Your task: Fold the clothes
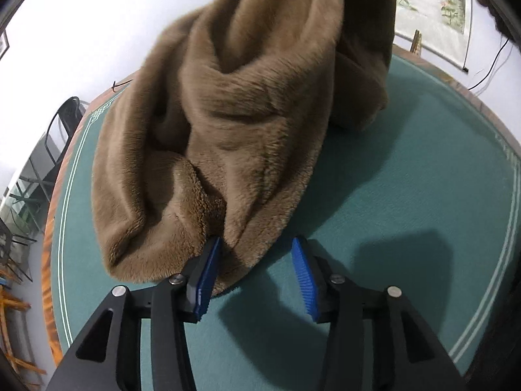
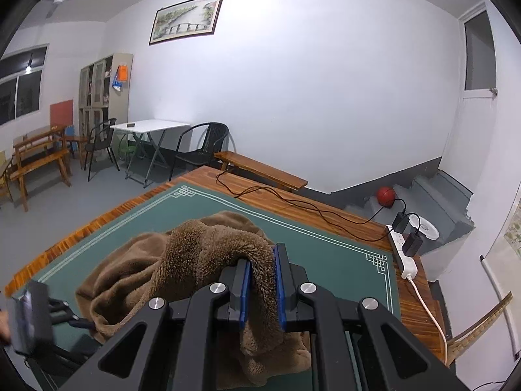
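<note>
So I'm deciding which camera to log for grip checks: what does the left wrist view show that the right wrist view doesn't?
Only the left wrist view shows the left gripper with its jaws apart, the brown fleece garment brushing one blue pad, the other clear over the green mat.

Only the right wrist view shows the right gripper shut on a fold of the garment, plus the power strip, the black cable and the room's chairs.

Both show the garment and the mat.
</note>
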Demonstrator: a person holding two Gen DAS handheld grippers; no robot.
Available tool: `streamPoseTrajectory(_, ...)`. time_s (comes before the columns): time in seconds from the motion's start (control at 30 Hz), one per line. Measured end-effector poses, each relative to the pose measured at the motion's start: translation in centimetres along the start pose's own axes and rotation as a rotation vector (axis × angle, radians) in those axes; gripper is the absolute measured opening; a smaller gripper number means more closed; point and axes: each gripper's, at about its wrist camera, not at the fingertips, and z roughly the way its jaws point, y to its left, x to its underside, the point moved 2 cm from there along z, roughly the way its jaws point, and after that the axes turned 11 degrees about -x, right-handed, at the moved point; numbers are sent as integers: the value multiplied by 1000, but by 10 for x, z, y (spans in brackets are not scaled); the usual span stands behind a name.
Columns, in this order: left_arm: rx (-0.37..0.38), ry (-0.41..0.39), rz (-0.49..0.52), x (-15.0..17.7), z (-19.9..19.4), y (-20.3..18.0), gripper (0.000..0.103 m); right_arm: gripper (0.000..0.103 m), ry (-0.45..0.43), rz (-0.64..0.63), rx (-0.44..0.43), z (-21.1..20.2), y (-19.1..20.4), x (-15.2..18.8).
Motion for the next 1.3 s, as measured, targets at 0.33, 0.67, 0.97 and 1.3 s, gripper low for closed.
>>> streamPoseTrajectory(0.33,-73,-52,15,-16,3,-24,78,14,-19,8,-13,-5,4,-11)
streamPoseTrajectory(0.67,-219,-55,-66,-54,-7,-3,12,14,-103,57,27,-30,-8,-18)
streamPoseTrajectory(0.97,-259,-330,-225,-97,-128,35,12,14,-329,81,154,-103,-33,-46)
streamPoseTrajectory(1.3,-162,-471,-271,-91,-204,43,12,14,-642,-95,272,-232,-25,-115)
